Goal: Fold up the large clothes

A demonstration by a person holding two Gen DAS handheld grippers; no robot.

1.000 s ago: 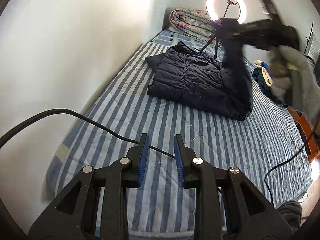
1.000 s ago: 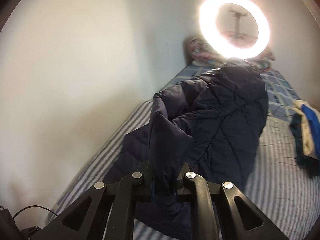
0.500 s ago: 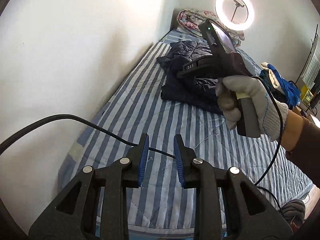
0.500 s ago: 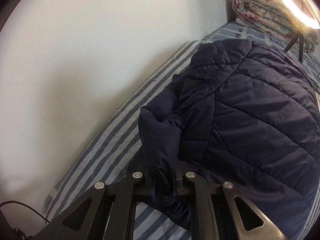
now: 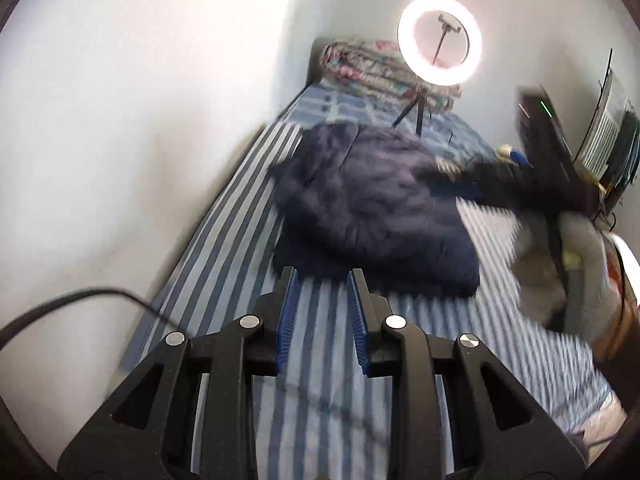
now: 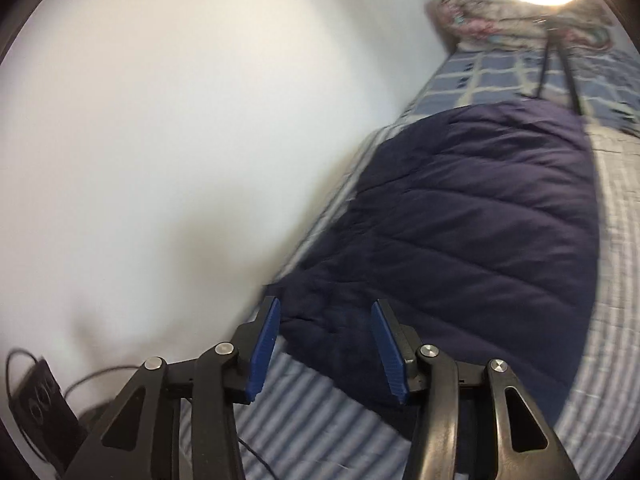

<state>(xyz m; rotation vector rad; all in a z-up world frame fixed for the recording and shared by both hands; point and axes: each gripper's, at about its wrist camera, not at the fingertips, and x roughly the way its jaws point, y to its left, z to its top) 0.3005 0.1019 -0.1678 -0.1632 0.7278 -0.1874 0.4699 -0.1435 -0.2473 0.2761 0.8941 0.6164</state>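
A dark navy quilted jacket (image 5: 372, 208) lies folded in a flat bundle on the blue-and-white striped bed (image 5: 320, 400). My left gripper (image 5: 321, 280) hovers just short of the jacket's near edge, its blue pads a little apart with nothing between them. In the right wrist view the jacket (image 6: 480, 220) fills the bed ahead. My right gripper (image 6: 326, 320) is opening over the jacket's near corner, and its pads (image 6: 266, 340) do not press on the cloth. In the left wrist view the right gripper (image 5: 460, 180) shows as a blur at the jacket's right side, held by a gloved hand (image 5: 560, 272).
A white wall runs along the bed's left side. A lit ring light (image 5: 440, 40) on a tripod and a folded floral quilt (image 5: 372, 68) stand at the bed's head. A black cable (image 5: 80, 300) crosses the near left. A black box (image 6: 40, 404) with wires sits low left.
The right gripper, shut on a fold of the jacket before, has come down and opened. The jacket now lies flat on the bed. My left gripper has moved closer to the jacket.
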